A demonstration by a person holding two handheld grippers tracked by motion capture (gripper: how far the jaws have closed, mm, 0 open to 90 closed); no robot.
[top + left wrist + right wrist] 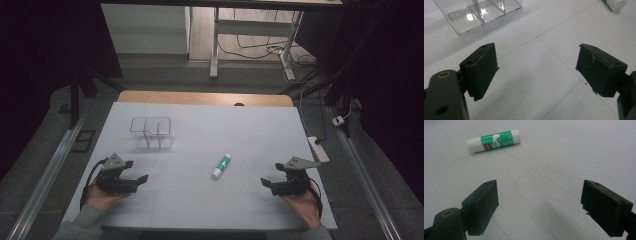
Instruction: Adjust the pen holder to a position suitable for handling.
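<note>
We see a glue stick (221, 166) lying flat near the middle of the counter (200, 125), toward its near edge. A clear divided box (151, 132) stands toward the far left corner. Our left gripper (136, 171) and right gripper (271, 174) rest near the near corners, jaws apart and empty.
</note>
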